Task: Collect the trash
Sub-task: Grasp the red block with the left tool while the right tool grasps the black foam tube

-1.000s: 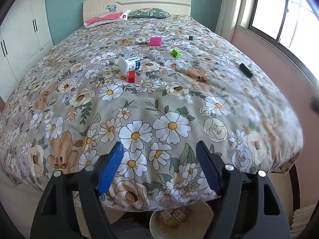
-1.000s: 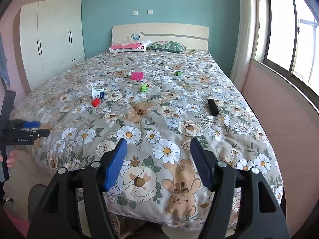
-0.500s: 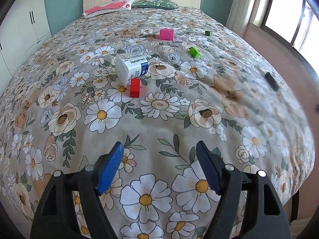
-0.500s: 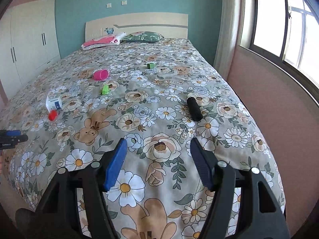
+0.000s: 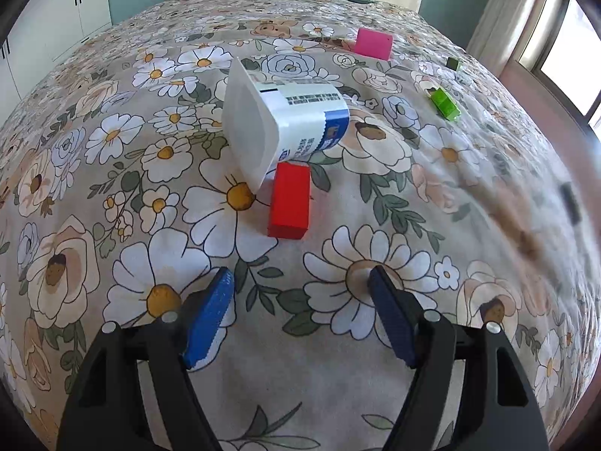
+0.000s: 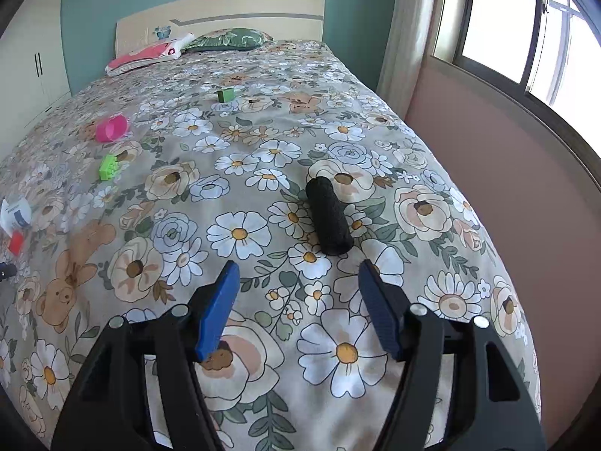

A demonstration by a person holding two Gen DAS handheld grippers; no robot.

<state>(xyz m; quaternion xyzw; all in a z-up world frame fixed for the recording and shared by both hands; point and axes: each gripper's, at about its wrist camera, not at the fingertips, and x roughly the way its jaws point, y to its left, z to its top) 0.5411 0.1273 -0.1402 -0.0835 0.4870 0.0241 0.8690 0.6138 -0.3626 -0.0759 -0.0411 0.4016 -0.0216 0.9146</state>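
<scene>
A red block (image 5: 290, 205) lies on the floral bedspread (image 5: 375, 394), just ahead of my open, empty left gripper (image 5: 300, 282). A white and blue yogurt cup (image 5: 280, 120) lies on its side right behind the block. A black cylinder (image 6: 328, 216) lies just ahead of my open, empty right gripper (image 6: 298, 274). A pink cup (image 5: 373, 44) lies on its side farther back; it also shows in the right wrist view (image 6: 110, 127). A light green block (image 6: 109, 166) and a dark green block (image 6: 225, 94) lie farther up the bed.
Pillows (image 6: 225, 39) rest against the headboard (image 6: 225, 7). White wardrobes (image 5: 56, 18) stand left of the bed. A pink wall (image 6: 507, 169) under a window (image 6: 526, 18) runs close along the bed's right side.
Both grippers have moved forward over the bed. The left has closed in on the red block and yogurt cup, the right on the black cylinder. Both stay open.
</scene>
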